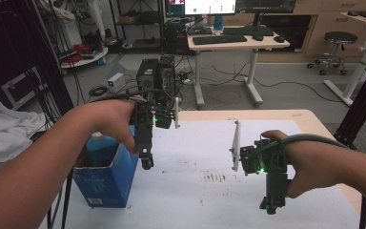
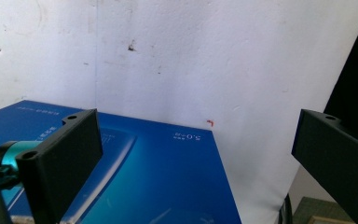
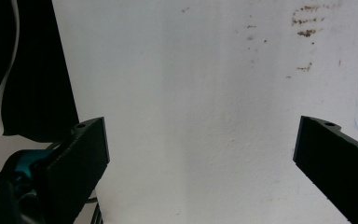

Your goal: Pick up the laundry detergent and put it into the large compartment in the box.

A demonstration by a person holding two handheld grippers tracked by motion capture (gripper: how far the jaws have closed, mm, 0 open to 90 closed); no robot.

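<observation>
Your left gripper (image 1: pixel 146 163) hangs nose-down right beside the open blue box (image 1: pixel 106 179) at the table's near left edge, and its jaws stand wide apart with nothing between them; in the left gripper view the box's blue printed side (image 2: pixel 135 172) sits just under and behind the left jaw, so you are alongside the box rather than over its mouth. Inside the box a light blue bottle (image 1: pixel 96 143) stands upright, its top showing above the rim and partly hidden by your left hand (image 1: pixel 109 121). Your right gripper (image 1: pixel 270 206) rests low over the white table cover (image 1: pixel 205 143) on the right side, well apart from the box, with jaws also spread wide and empty, over bare cover near some brown smudges (image 1: pixel 214 177). By the look of it, you are at the approach step: the left gripper is readied to take something, either the box wall or the bottle in it, and nothing is gripped yet. If the bottle is the target, the next move calls for carrying the gripper over the box opening and lowering the jaws to either side of the bottle's neck before you close. Mind the box rim: a jaw catching the cardboard could tip or shove the box off the table edge.
</observation>
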